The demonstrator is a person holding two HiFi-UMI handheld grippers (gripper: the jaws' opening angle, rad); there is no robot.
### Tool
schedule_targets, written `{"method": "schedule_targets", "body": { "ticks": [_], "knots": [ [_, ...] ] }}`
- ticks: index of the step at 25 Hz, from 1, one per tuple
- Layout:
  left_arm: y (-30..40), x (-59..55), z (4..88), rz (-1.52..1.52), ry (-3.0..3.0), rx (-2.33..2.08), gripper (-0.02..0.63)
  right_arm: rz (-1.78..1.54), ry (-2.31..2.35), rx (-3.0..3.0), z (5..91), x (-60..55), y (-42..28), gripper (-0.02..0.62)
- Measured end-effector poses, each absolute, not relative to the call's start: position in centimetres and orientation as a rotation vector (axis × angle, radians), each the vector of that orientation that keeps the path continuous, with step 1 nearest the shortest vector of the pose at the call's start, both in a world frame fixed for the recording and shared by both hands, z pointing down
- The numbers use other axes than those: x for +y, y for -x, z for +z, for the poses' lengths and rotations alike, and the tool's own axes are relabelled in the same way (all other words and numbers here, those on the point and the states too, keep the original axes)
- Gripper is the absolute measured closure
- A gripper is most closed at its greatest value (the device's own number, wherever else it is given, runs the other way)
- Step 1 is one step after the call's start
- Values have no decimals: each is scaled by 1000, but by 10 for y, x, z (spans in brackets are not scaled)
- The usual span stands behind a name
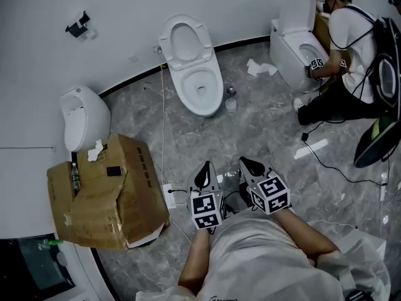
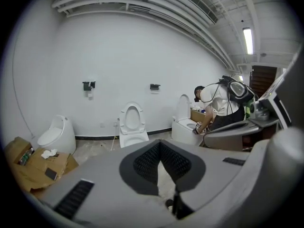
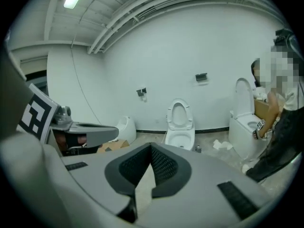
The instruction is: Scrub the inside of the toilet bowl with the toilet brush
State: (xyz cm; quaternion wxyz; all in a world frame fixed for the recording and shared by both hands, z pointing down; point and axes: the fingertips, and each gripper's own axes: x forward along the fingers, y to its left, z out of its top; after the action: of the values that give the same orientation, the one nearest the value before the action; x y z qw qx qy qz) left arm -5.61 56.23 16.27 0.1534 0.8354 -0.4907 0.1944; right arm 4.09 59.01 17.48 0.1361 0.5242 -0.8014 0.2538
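Observation:
A white toilet (image 1: 194,68) with its lid and seat raised stands against the curved wall ahead; it also shows in the left gripper view (image 2: 131,127) and the right gripper view (image 3: 180,125). A small container (image 1: 230,100) stands on the floor by its right side. No toilet brush can be made out. My left gripper (image 1: 202,175) and right gripper (image 1: 250,166) hang side by side close to my body, well short of the toilet. Each points forward and down. The left gripper (image 2: 160,148) has its pads meeting at the tips with nothing in them, and so does the right gripper (image 3: 151,148).
Crushed cardboard boxes (image 1: 106,193) lie at the left beside a white wall fixture (image 1: 81,118). A white cable runs to a power strip (image 1: 169,195) near my feet. At the right another person (image 1: 351,55) crouches over a second toilet (image 1: 294,42). Crumpled paper (image 1: 260,68) lies on the grey floor.

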Motion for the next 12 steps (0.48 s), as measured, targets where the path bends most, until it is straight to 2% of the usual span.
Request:
{"method": "schedule_targets", "body": {
  "ticks": [3, 8, 12],
  "knots": [
    [38, 543, 161, 543, -2406, -1363, 581, 729, -1430, -2442, 160, 568, -41, 586],
    [16, 512, 160, 586, -2438, -1349, 581, 401, -1428, -2506, 131, 524, -49, 586],
    [17, 492, 159, 527, -2352, -1424, 583, 571, -1498, -2611, 118, 489, -62, 586]
  ]
}}
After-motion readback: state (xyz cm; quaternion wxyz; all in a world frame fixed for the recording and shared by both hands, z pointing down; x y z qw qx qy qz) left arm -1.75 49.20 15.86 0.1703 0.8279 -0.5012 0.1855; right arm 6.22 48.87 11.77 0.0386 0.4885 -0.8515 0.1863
